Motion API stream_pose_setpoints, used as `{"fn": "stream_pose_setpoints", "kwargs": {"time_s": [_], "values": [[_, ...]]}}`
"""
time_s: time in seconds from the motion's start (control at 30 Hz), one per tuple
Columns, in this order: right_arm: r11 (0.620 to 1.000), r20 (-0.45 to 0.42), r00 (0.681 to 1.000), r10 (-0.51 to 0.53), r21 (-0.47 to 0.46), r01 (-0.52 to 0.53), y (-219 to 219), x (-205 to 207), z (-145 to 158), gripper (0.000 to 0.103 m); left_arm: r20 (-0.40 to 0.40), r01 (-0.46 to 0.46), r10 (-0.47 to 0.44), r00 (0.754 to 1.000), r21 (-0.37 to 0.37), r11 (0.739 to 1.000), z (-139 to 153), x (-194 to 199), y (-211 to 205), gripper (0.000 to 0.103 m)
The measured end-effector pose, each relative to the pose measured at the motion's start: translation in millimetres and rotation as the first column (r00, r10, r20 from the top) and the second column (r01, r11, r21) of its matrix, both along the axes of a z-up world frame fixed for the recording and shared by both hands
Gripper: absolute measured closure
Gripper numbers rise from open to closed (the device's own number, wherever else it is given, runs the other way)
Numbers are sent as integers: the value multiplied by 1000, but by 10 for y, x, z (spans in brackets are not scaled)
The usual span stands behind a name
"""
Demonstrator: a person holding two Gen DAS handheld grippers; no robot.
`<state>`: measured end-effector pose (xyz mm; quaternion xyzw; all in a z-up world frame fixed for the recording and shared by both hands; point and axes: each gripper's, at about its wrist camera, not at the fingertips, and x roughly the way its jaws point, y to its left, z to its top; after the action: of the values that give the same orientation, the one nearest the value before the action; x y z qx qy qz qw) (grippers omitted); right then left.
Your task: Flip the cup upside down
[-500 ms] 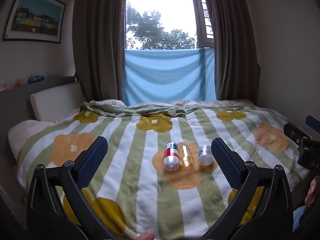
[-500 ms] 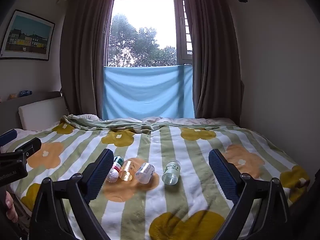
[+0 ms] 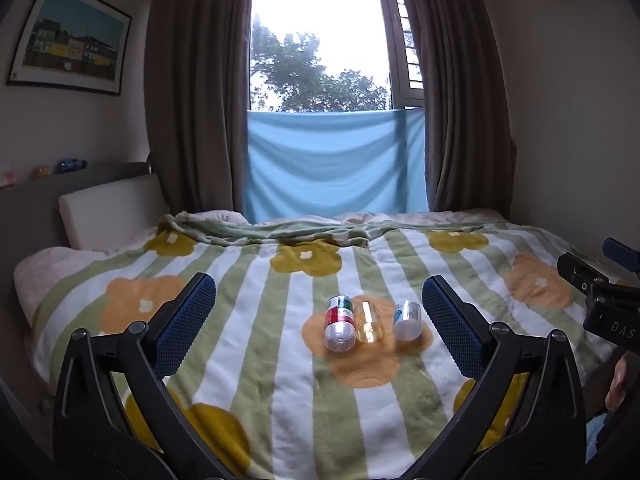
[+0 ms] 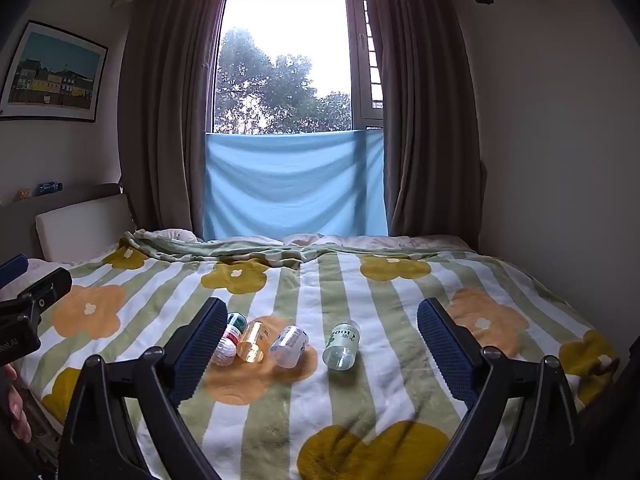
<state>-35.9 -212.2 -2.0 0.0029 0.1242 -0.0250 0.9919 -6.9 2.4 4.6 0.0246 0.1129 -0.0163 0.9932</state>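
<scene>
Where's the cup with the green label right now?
In the right wrist view the green-label cup lies on its side on the blanket, rightmost in the row, apart from the clear cup on its left.

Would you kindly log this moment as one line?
stage: approach | left tongs: open, empty | right tongs: open, empty | four cups: lying on blanket, untouched

Red-banded cup [image 4: 231,339] half hidden behind right gripper's fingers [image 4: 200,346]; labels unreadable.
</scene>
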Motion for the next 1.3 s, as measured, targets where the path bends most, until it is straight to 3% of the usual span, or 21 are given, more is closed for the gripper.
{"fn": "stream_pose_setpoints", "kwargs": {"time_s": [1.3], "values": [[1000, -2, 1000, -1, 2, 1, -9, 14, -1, 8, 15, 14, -14, 1000, 4, 1000, 19, -16, -48, 0]]}}
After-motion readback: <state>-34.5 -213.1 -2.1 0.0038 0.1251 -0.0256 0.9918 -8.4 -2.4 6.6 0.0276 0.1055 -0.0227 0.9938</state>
